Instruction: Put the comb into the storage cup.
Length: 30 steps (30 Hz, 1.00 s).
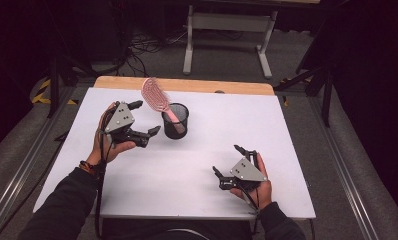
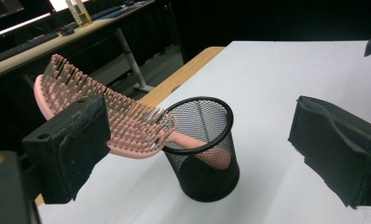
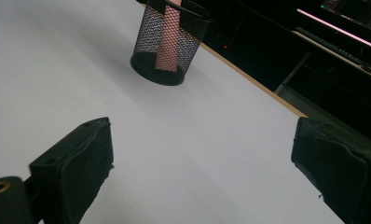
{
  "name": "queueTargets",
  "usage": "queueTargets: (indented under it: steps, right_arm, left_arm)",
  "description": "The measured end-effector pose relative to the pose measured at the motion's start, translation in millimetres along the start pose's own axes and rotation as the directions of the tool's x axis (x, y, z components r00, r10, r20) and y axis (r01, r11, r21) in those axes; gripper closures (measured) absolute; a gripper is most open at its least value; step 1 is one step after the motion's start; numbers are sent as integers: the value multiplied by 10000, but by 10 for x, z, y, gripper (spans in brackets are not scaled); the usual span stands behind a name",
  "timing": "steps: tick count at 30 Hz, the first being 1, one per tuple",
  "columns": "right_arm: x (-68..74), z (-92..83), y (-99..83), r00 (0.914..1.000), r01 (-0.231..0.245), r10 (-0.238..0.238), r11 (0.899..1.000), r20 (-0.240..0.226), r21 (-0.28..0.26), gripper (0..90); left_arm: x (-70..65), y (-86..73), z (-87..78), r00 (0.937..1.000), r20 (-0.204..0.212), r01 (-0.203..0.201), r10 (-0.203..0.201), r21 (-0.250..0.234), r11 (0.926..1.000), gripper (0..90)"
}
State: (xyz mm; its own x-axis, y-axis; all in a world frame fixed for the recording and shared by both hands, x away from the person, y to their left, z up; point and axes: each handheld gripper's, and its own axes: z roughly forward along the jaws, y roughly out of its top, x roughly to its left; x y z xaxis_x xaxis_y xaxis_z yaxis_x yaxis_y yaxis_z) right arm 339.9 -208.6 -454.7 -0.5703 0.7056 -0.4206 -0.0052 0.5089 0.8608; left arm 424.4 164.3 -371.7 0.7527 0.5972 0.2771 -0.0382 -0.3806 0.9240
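Hairbrush: the pink hairbrush (image 1: 155,96) stands handle-down in the cup, upper centre of the high view; its bristled head leans out over the rim toward the upper left.
Cup: the black mesh cup (image 1: 175,121) sits upright on the desk just right of the left gripper; in the right gripper view the cup (image 3: 167,44) is at the top centre, the pink handle showing through the mesh.
Left gripper: the left gripper (image 1: 144,119) is held at the left of the high view, just beside the cup and apart from it.
Left fingers: spread wide and empty; in the left gripper view the cup (image 2: 203,148) lies between them, farther off.
Right gripper: the right gripper (image 1: 228,161) is at the lower right, well apart from the cup.
Right fingers: spread wide, holding nothing, over bare desk.
Desk: the white desk (image 1: 287,150) carries the cup.
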Motion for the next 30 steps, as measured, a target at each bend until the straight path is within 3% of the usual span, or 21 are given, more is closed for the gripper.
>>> queueTargets:
  steps: [13,30]
  right_arm:
    - [-12,-14,5,9999,-118,119,9999,87,-60,62]
    - [-8,-6,2,9999,-97,97,10000,46,0,63]
  left_arm:
    - [-111,-93,-63,9999,107,79,-79,-31,10000,61]
    - [-278,-208,-101,9995,116,-308,307,83,9995,60]
